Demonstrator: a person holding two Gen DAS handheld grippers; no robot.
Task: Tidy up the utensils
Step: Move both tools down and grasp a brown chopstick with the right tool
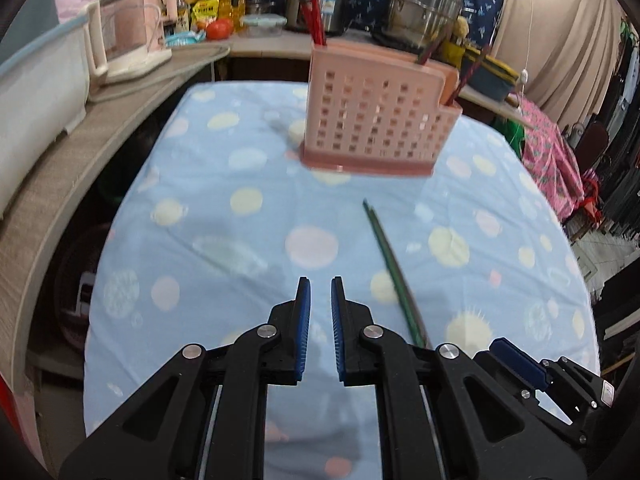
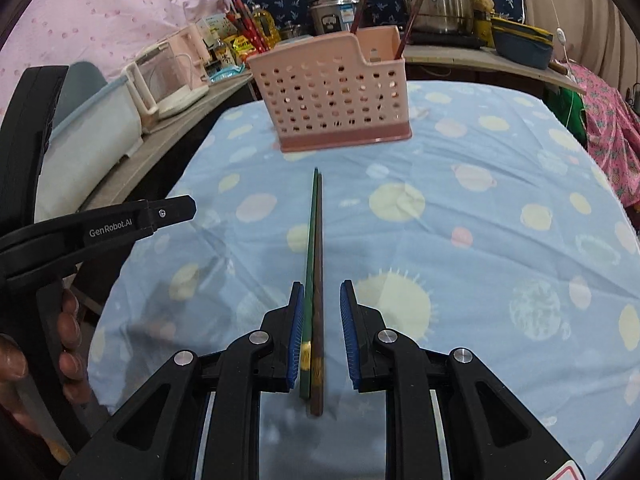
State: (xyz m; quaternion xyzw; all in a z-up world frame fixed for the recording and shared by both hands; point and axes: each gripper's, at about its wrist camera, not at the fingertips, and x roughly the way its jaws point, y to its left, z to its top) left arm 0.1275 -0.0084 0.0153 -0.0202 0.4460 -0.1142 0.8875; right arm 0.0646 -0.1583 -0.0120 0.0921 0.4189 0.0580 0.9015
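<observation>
Where the chopsticks lie: a green and a brown stick (image 2: 314, 240), side by side on the dotted blue cloth (image 2: 480, 220), tips pointing at the holder and stopping short of it.
Right gripper (image 2: 322, 286): jaws a little apart, one on each side of the pair's thick ends. The left pad is against the green stick and a clear gap remains between the right pad and the brown one, so no pinch.
Left gripper (image 1: 320, 280): jaws nearly together with a narrow slit between the blue pads and nothing in it. It is above bare cloth, left of the pair.
Holder (image 2: 332, 96): pink, perforated, upright at the far end of the cloth. Red chopsticks (image 1: 312, 12) stand in its left end, darker ones (image 2: 408, 28) in the lower right compartment.
Hand (image 2: 68, 340): fingers wrapped round the left gripper's handle.
Sharpness: both views slightly blurred.
</observation>
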